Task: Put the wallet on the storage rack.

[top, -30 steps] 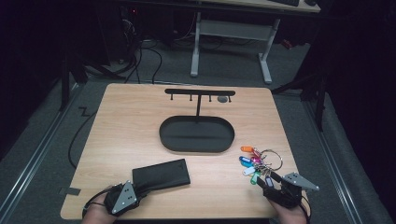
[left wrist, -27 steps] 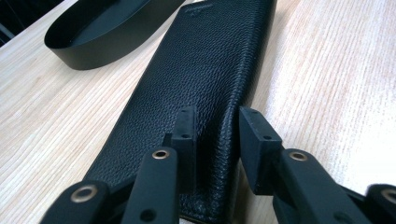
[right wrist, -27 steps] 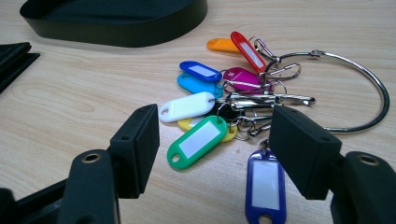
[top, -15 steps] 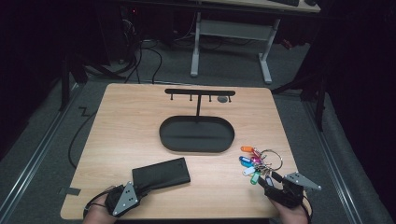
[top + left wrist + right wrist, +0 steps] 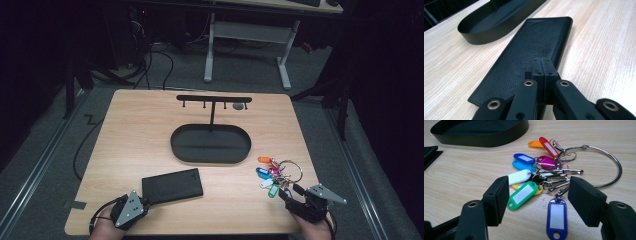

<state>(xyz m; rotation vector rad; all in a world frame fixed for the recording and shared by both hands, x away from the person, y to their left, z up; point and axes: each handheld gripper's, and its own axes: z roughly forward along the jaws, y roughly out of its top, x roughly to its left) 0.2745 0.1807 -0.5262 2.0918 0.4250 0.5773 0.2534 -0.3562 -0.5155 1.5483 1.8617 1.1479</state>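
A bunch of keys with several coloured tags on a big metal ring lies at the table's front right. My right gripper stands open just short of it. In the right gripper view the green tag and the dark blue tag lie between the jaws of the right gripper, untouched. A black leather wallet lies flat at the front left. My left gripper is at its near left corner. In the left gripper view the left gripper is shut with nothing between its jaws, over the wallet.
A black oval tray sits mid-table, with a black T-shaped hook rack rising at its far side. The tray's wall shows in the gripper views. A small grey round piece sits under the rack's right end.
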